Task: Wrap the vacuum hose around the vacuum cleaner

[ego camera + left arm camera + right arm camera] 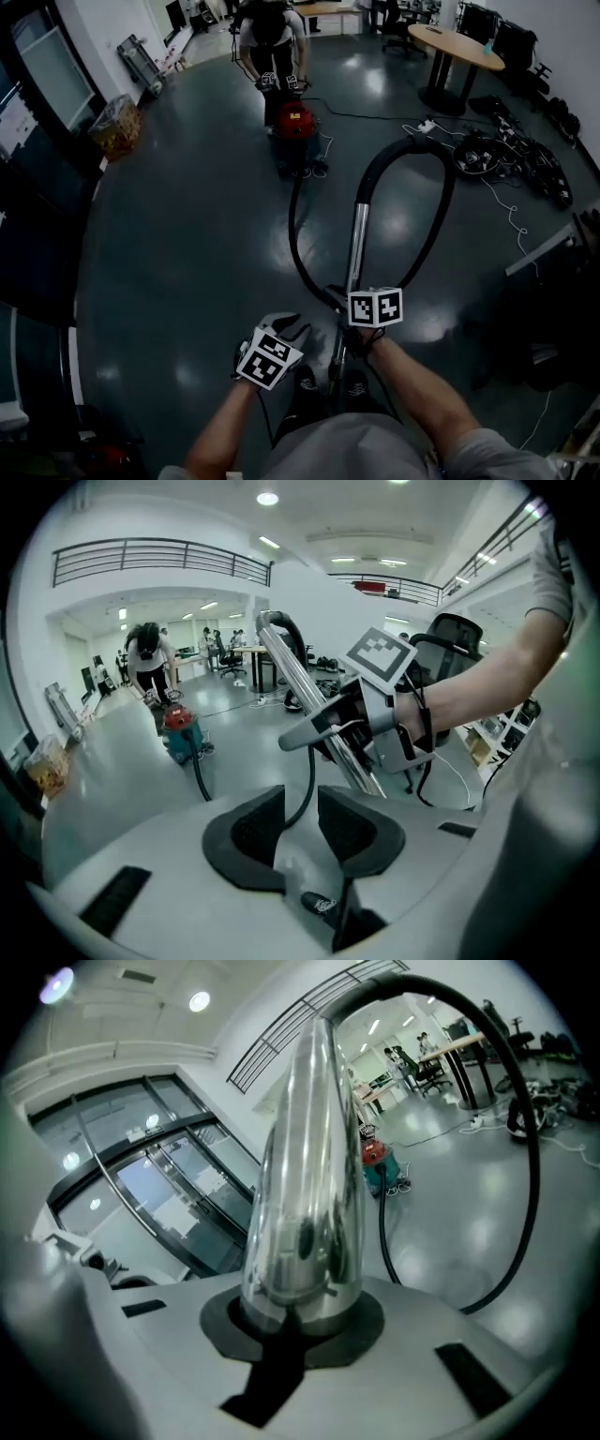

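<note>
A red and teal vacuum cleaner [293,123] [180,731] [378,1168] stands far ahead on the dark floor. Its black hose [298,239] [527,1147] runs toward me, then loops high to the right and joins the top of a shiny metal wand [356,239] [302,684] [314,1176]. My right gripper [345,298] [302,1307] is shut on the wand's lower end and holds it nearly upright. My left gripper [292,328] [300,803] hangs just left of the wand, its jaws narrowly apart with nothing between the pads.
Another person [272,33] [148,658] bends over the vacuum cleaner with two grippers. A round wooden table [455,42] stands at the back right, a tangle of cables [516,159] lies right of the hose loop, and a yellow bag [114,127] sits at the left wall.
</note>
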### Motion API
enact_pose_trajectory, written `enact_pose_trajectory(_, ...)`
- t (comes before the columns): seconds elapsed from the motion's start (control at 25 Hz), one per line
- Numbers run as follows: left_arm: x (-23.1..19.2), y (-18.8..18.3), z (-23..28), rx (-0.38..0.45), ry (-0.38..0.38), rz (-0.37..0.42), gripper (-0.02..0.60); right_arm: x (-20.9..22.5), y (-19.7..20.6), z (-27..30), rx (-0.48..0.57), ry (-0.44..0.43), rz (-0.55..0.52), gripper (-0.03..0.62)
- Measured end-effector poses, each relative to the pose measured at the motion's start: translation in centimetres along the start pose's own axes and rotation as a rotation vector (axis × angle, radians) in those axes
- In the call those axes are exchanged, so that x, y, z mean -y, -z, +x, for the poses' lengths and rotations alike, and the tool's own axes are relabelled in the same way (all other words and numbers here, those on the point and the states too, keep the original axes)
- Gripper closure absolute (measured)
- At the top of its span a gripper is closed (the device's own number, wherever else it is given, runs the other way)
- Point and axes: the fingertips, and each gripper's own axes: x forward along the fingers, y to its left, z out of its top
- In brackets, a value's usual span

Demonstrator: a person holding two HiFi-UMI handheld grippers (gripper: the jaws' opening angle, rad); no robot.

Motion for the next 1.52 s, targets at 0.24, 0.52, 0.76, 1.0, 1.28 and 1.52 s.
enact_pose_trajectory(0.24, -3.7, -4.0, 0.2, 0.050, 0.049, 0.185, 0.463, 1.1, 0.0, 1.1, -0.078, 0.125, -0.197, 0.549)
enact_pose_trajectory(0.52, -7.2, -9.2, -1.5, 0.126, 0.063, 0.444, 0.463, 1.4, 2.0, 1.8, -0.236, 0.224, -0.383, 0.549)
enact_pose_trajectory(0.76, -7.3, -11.2, -1.2, 0.142, 0.096, 0.659, 0.463, 2.9, 4.3, 1.2, -0.385, 0.285, -0.504, 0.549)
enact_pose_trajectory(1.0, -4.8, -11.8, 1.1, 0.115, 0.166, 0.854, 0.392, 4.5, 4.9, -0.4, -0.531, 0.347, -0.666, 0.549)
enact_pose_trajectory(1.28, -1.7, -9.2, 6.6, -0.103, 0.282, 1.043, 0.310, 6.6, 5.1, -2.4, -0.665, 0.296, -0.769, 0.549)
enact_pose_trajectory(1.52, 0.0, -8.1, 11.6, -0.243, 0.338, 1.120, 0.310, 9.3, 5.0, -4.9, -0.844, 0.226, -0.850, 0.549)
